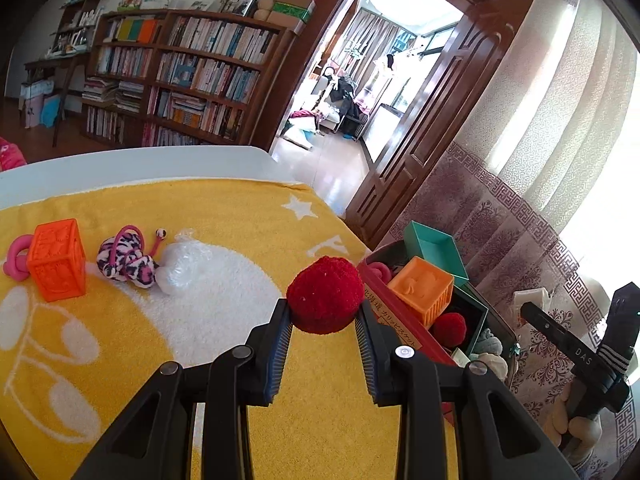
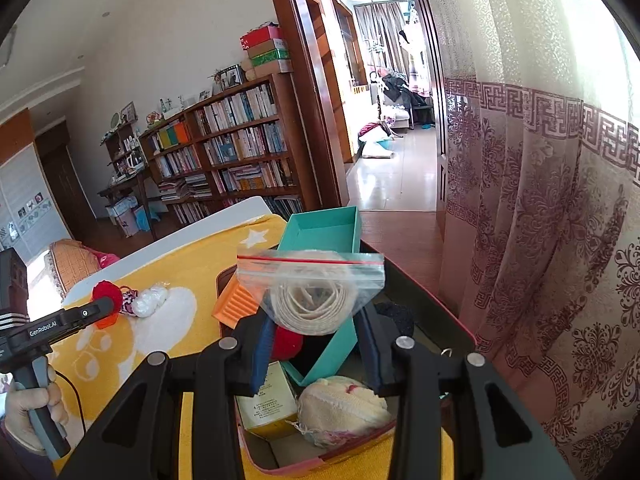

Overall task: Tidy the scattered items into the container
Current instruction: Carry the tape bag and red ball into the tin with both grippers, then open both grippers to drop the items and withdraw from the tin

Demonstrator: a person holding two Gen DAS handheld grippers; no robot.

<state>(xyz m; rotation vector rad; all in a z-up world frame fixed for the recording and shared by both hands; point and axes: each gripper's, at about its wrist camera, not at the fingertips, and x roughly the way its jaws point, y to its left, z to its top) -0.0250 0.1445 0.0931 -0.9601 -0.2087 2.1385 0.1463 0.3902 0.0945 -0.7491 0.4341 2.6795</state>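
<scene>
**Both grippers loaded at the box**

Box (image 2: 436, 304) is seen at towel (image 1: 120, 360) edge, part filled. Bag (image 2: 310, 280) of coiled tape is clamped in right gripper (image 2: 316, 340), above box. Pompom (image 1: 325, 294) is pinched in left gripper (image 1: 323, 320), just beside box rim.

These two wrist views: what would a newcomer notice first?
The red pompom gripped in the left tongs, above the yellow towel. Then the clear zip bag of coiled tape in the right tongs, over the red-rimmed container.
</scene>
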